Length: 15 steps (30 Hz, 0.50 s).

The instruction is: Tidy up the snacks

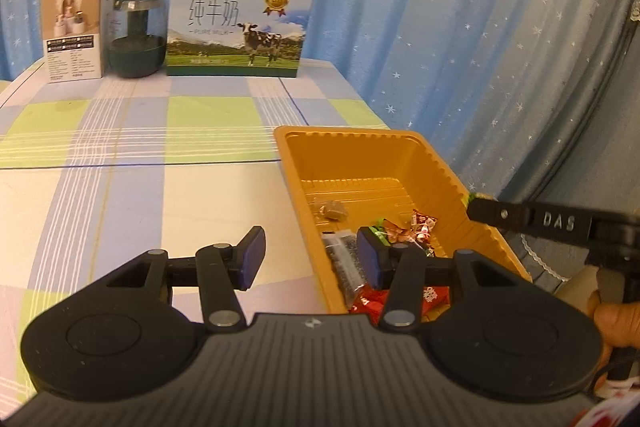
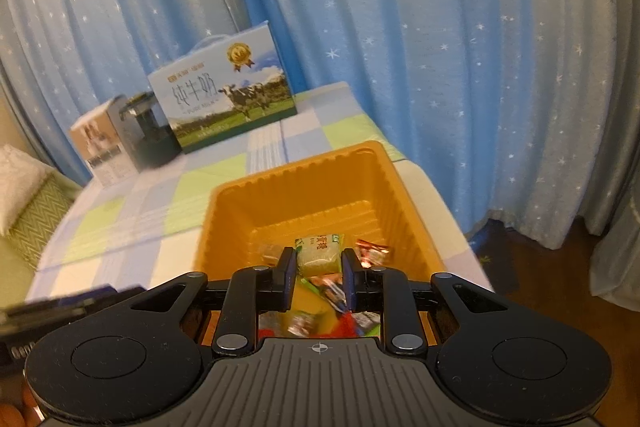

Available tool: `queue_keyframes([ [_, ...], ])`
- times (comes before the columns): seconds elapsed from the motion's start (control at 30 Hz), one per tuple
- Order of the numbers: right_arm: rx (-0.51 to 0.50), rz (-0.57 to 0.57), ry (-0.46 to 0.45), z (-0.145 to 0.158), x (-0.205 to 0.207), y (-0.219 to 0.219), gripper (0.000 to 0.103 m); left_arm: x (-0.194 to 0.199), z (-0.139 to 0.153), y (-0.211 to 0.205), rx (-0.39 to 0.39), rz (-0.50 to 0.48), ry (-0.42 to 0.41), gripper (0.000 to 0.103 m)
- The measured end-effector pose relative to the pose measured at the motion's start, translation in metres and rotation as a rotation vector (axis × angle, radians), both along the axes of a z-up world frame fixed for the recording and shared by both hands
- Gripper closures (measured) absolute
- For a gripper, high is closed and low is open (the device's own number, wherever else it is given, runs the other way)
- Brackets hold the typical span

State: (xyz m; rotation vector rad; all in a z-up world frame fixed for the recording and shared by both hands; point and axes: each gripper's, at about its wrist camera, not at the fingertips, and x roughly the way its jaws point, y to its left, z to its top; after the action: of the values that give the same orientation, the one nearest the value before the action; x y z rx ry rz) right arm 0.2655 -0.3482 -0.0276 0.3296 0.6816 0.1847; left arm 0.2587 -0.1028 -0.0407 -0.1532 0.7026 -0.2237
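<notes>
An orange plastic tray (image 1: 400, 155) sits at the table's right edge and holds several wrapped snacks (image 1: 400, 227). My left gripper (image 1: 312, 259) is open and empty, straddling the tray's left wall near its front corner. My right gripper (image 2: 318, 267) is over the tray (image 2: 304, 195), shut on a pale rice-cracker packet with a green label (image 2: 318, 255). In the left wrist view the right gripper's black finger (image 1: 520, 217) reaches in over the tray's right rim. Other wrappers (image 2: 372, 249) lie below in the tray.
A milk carton box (image 1: 240, 27), a dark green jar (image 1: 138, 35) and a small white box (image 1: 76, 35) stand at the table's far edge against a blue star curtain. The checked tablecloth (image 1: 140, 155) spreads left of the tray. A cushion (image 2: 20, 195) lies far left.
</notes>
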Motion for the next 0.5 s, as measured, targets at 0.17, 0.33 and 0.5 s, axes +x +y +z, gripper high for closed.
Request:
queue_keyframes([
  [0.17, 0.069, -0.044, -0.02, 0.001, -0.001, -0.011, 0.022, -0.009, -0.003, 0.009, 0.004, 0.031, 0.011, 0.044],
  [0.33, 0.04, -0.063, 0.015, -0.004, -0.014, -0.015, 0.021, -0.025, -0.005, 0.015, 0.012, 0.057, 0.015, 0.026],
  [0.5, 0.03, -0.075, 0.043, -0.007, -0.034, -0.014, 0.022, -0.044, -0.004, 0.018, 0.037, 0.075, 0.014, 0.013],
])
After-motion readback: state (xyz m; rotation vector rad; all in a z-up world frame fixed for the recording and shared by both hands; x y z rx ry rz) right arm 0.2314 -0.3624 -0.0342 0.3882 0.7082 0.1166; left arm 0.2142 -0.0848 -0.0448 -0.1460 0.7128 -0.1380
